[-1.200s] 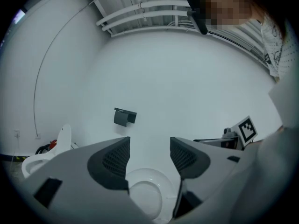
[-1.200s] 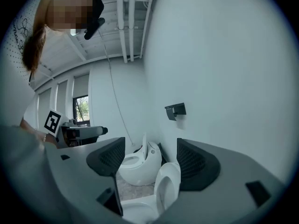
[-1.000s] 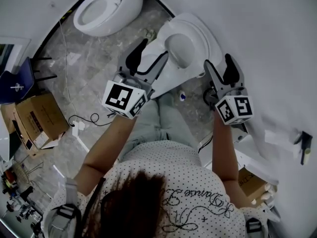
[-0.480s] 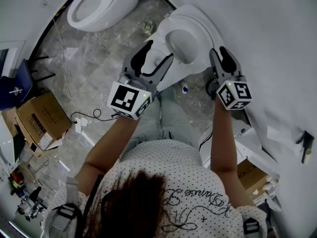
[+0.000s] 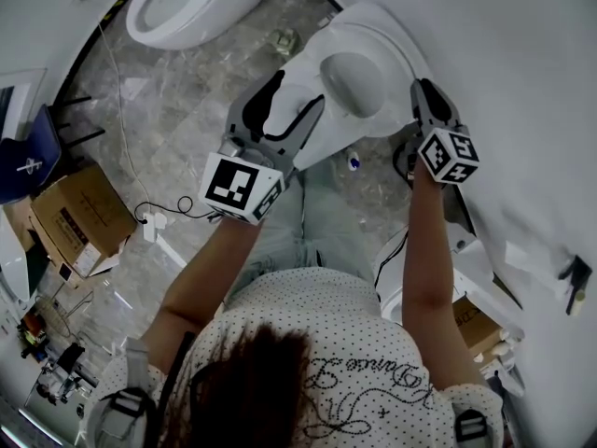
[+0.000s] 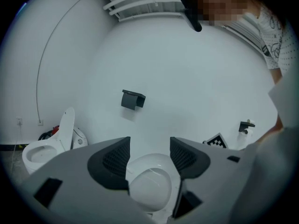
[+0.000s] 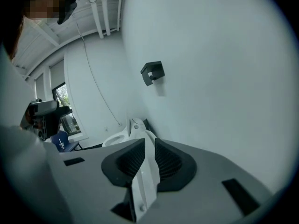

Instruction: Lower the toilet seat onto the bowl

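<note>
The toilet seat [image 5: 399, 68] is up off the bowl [image 6: 149, 188], a white oval ring tilted back toward the wall, and its right-hand edge is where the action is. The right gripper [image 7: 147, 146] has that edge: its jaws have just been closing, and the thin white rim of the seat runs up between the two dark ribbed pads, filling the narrow gap, pads on either side of it. In the right gripper view the seat shows edge-on, a pale slab rising between the jaws.

On the other side, the left gripper [image 5: 298, 91] hovers over the front of the toilet with its jaws wide apart and nothing between them. Through that gap you look straight down at the bowl's pale hollow. It touches nothing that I can make out.

Behind the toilet, on the white wall, a black holder [image 6: 133, 99] is mounted. Off to the left stands a second toilet [image 5: 187, 7], well apart from the first, with its own lid raised. The floor [image 5: 187, 129] is grey and marbled, with a thin cable trailing across it. A cardboard box [image 5: 79, 217] sits at the left edge. A small blue-and-white object [image 5: 354, 162] lies on the floor just beside the toilet's base; what it is I cannot tell.
</note>
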`<state>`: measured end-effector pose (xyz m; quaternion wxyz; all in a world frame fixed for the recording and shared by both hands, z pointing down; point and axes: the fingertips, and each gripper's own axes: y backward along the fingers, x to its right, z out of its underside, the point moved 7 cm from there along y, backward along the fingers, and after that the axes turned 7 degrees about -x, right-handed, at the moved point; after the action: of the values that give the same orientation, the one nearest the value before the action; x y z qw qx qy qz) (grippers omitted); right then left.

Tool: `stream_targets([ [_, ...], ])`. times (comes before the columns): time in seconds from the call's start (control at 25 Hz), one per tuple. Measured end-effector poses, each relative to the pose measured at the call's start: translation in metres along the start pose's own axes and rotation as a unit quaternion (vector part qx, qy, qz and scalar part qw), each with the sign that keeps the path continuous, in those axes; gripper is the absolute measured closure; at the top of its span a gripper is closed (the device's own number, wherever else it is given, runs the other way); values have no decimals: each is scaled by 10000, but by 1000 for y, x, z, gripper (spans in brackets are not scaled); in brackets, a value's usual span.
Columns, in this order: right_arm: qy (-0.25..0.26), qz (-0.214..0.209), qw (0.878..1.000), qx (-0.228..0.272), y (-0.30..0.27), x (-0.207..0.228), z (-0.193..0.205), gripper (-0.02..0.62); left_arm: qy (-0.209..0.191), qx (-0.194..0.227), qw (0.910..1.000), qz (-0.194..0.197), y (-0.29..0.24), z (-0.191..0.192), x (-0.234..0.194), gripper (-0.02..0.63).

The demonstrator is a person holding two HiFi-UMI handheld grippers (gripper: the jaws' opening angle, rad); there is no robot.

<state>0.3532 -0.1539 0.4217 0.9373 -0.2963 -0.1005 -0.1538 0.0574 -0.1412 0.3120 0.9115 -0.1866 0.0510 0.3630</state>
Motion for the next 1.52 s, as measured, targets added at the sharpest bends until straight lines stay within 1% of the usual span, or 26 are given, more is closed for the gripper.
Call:
stream_targets([
  [0.2,71,80,9997,-201,-15,15,8,519,56,-53,9999,-107,1,5,-7,354],
  [0.32,35,77,9997,-221,-19,15,6,520,82,-76,9998,-153,4,5,-15,354],
  [0.52,201,46,9995,-243,-17,16,8,532,66,-105,9998,-184,4,6,-15,354],
  [0.64,260,-48,9993,-280,-16,13,8,554,30,-108,9998,-192,4,6,-16,354],
  [0.76,351,-189,9987,-325,-15,5,8,554,15,-109,9997,-203,7,5,-18,354],
  [1.04,189,-741,9960,-462,-12,-3,7,544,15,-101,9996,-281,17,3,-16,354],
  [1.08,157,-824,9952,-499,-11,-3,7,535,9,-94,9995,-297,18,3,-15,354],
  [1.2,67,-1081,9922,-623,-11,-5,9,477,13,-81,9993,-358,23,5,-12,354],
  [1.28,-19,-1357,9880,-741,-11,-9,11,443,13,-74,9991,-407,27,6,-10,354],
  [1.36,-66,-1708,9812,-899,-11,-17,13,423,14,-64,9989,-472,32,8,-7,354],
  [1.52,45,-2309,9656,-1199,-11,-40,19,413,30,-26,9978,-668,43,10,-1,354],
])
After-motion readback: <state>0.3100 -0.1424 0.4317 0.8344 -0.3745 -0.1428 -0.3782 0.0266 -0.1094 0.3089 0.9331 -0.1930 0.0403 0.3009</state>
